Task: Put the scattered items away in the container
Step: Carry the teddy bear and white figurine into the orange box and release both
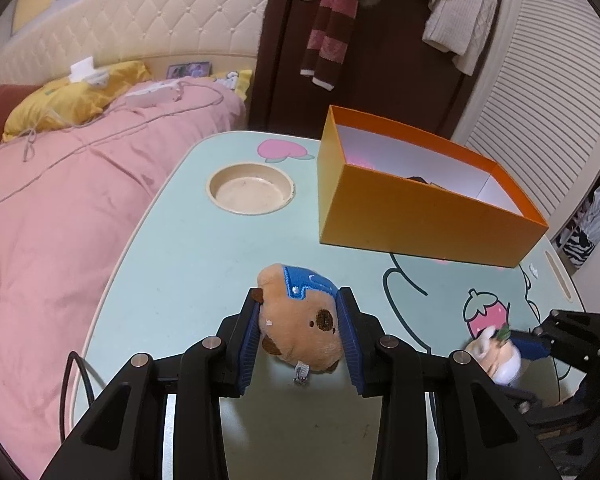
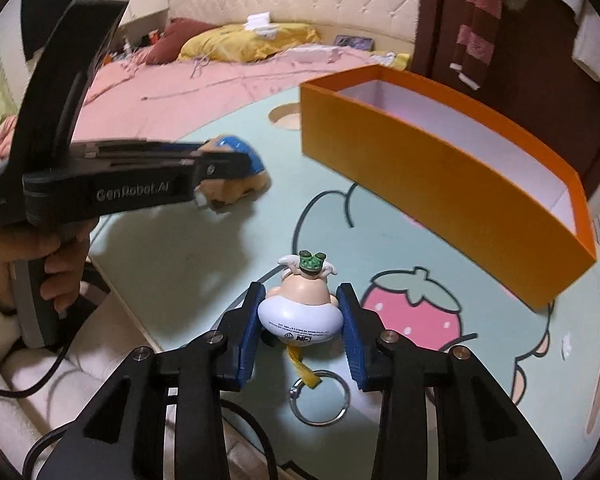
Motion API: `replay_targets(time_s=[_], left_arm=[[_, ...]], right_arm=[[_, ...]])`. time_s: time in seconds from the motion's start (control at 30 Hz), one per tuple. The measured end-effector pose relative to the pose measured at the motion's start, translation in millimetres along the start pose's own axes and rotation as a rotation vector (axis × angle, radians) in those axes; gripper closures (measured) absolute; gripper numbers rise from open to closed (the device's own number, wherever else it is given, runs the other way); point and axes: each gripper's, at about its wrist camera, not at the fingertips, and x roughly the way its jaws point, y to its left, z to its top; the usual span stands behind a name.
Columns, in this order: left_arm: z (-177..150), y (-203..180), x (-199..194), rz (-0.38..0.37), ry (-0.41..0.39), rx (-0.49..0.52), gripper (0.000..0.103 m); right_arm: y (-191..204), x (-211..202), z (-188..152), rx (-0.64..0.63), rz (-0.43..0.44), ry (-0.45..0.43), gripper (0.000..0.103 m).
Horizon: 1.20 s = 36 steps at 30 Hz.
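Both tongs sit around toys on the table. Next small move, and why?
Probably lift the left tongs and carry the plush over the orange box. Its pads already press the plush's sides, and the box is open just ahead. The right tongs bracket the figurine and can follow.

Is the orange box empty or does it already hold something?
Not empty: in the left wrist view a dark item shows just above the near wall of the box. What it is, cannot tell.
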Motion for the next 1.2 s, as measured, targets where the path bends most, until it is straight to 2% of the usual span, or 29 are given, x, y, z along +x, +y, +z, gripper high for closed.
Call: replay_targets(time_s=[0.37, 0.53, 0.83, 1.07, 1.2], left_arm=[[0.7, -8.8, -1.2, 0.014, -0.009, 0.016, 0.068], [4.1, -13.6, -3.7, 0.008, -0.020, 0.018, 0.068], [28.4, -29.4, -30.0, -0.091, -0.152, 0.054, 0.068], [61.3, -46.0, -45.1, -0.156, -0.234, 0.089, 0.068], [82.2, -56.9, -44.2, -0.156, -0.261, 0.123, 0.068]], right_arm=[[-22.3, -16.4, 4.9, 0.106, -0.015, -0.078, 0.065], [-36.1, -30.5, 7.7, 0.168, -0.044, -0.175, 0.065], [-58.8, -63.1, 24.4, 0.249, -0.064, -0.348, 0.065], [-71.9, -84.5, 51.1, 0.256, -0.059, -0.433, 0.065], [-81.1, -90.4, 66.1, 0.261, -0.076, -0.472, 0.065]])
